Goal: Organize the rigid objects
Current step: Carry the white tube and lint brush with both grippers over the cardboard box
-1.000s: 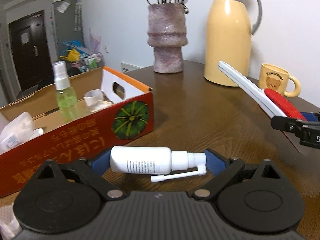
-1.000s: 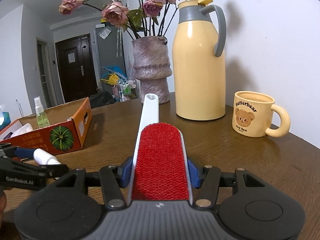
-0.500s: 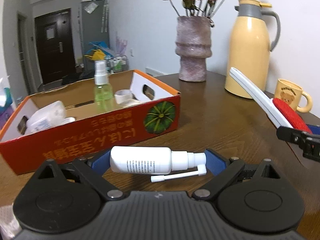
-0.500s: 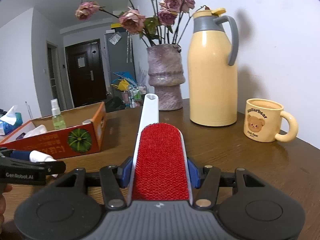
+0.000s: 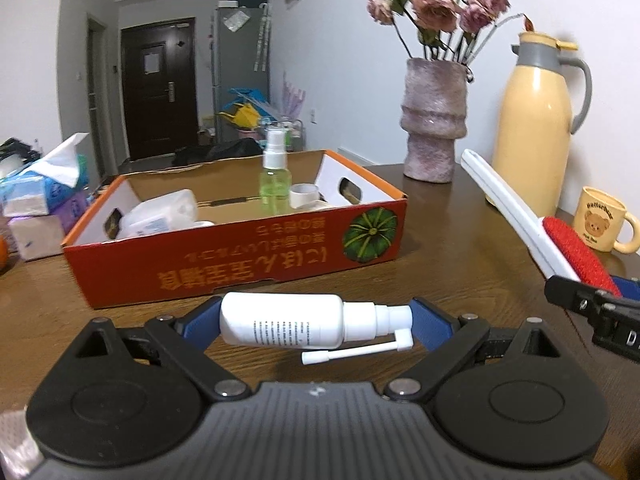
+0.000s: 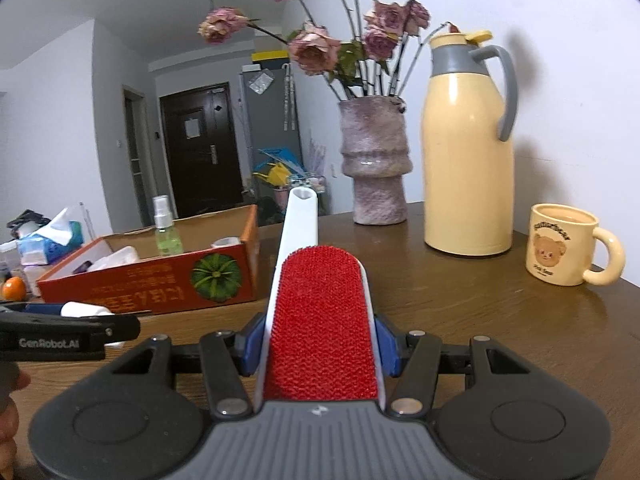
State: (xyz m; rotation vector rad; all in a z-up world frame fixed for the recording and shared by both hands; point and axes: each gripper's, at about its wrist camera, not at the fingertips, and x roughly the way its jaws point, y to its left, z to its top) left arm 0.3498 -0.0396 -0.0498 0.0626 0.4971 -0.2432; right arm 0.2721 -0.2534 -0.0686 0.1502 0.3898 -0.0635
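My left gripper (image 5: 316, 322) is shut on a white spray bottle (image 5: 288, 326) that lies crosswise between the blue pads, nozzle to the right, above the table. Just beyond it stands an orange cardboard box (image 5: 240, 264) holding a green spray bottle (image 5: 275, 178), a white pack and a small white jar. My right gripper (image 6: 320, 346) is shut on a red-and-white lint brush (image 6: 322, 320), its white handle pointing away over the table. In the left wrist view that brush (image 5: 532, 228) shows at the right. The box (image 6: 160, 280) lies to the left of the brush.
A pink vase of dried roses (image 6: 374, 168), a yellow thermos jug (image 6: 468, 148) and a bear mug (image 6: 564, 250) stand at the table's back right by the wall. Tissue packs (image 5: 44, 192) and an orange fruit (image 6: 12, 288) sit left of the box.
Both grippers have moved across the table with their loads still held. In the left wrist view the box has swung from the left to straight ahead and levelled out.
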